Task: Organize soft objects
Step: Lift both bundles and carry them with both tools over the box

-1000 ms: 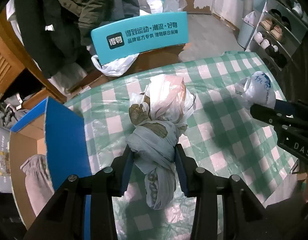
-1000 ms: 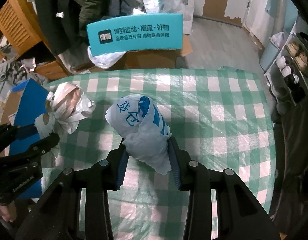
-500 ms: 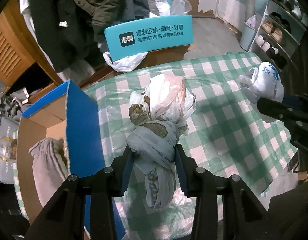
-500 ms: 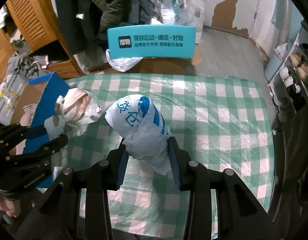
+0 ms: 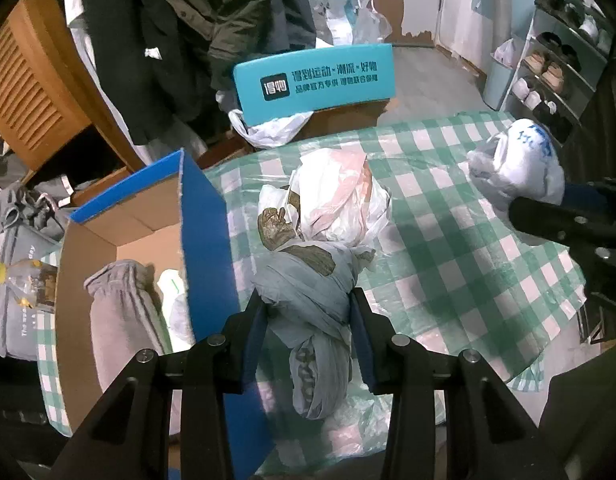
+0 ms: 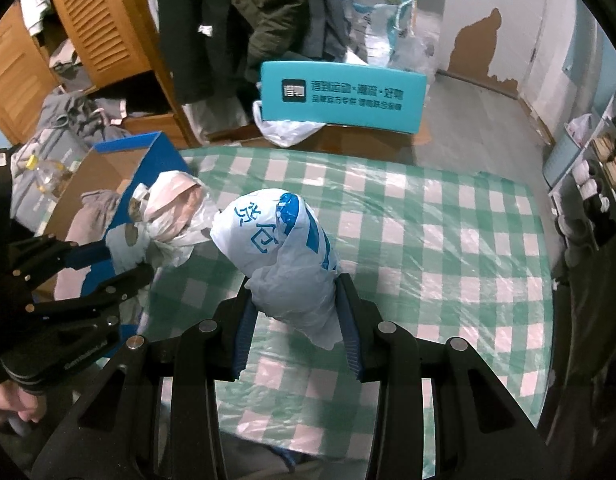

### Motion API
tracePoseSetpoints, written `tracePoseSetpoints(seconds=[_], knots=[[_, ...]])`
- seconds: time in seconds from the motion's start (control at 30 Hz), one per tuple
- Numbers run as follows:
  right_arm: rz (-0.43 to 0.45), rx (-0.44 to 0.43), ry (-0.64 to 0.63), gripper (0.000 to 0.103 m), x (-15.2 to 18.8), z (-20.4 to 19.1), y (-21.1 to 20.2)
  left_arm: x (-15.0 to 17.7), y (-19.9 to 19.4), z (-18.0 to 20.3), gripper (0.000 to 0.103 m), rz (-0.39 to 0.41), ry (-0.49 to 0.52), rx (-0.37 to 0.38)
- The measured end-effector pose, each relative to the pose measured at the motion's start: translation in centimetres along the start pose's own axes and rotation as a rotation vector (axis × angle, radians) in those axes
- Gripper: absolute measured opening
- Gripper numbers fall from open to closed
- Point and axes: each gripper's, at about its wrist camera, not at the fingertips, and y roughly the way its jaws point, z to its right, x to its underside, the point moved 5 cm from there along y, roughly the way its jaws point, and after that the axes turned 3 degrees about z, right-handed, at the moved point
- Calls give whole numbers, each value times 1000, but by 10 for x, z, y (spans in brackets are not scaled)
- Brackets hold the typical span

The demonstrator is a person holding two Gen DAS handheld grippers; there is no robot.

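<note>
Left wrist view: left gripper pinches the knotted grey-and-white plastic-bag bundle at its waist, jaws partly closed, beside the open blue-sided cardboard box; it looks light, squashy and slippery.

Right wrist view: right gripper likewise clamps the white blue-printed plastic-bag bundle low, above the green checked tablecloth.

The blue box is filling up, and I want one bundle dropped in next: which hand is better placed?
Left. Its claw grips the knotted bundle beside the blue box; the right claw's bag hangs over mid-table.
</note>
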Motion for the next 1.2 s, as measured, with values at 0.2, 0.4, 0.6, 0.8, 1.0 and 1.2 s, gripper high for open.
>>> tracePoseSetpoints(seconds=[0.2,0.4,0.6,0.8,1.0,1.2], knots=[[7,-11,-18,37,-5,-15,-2,3,-13,-15,41,24,-16,-15],[26,-35,-48,37,-15,-38,-7,7,-28,-31,41,51,-39,-27],[28,-61,-84,37,-23,-61,-5,12,-39,-52,41,71,-70,-47],[24,-81,-127,37,-29,-87,1,19,-45,-74,41,81,-106,-68],[19,-99,-162,37,-36,-113,7,26,-46,-97,41,75,-152,-83],[7,-120,-193,37,-41,-138,15,35,-47,-120,41,73,-197,-99]])
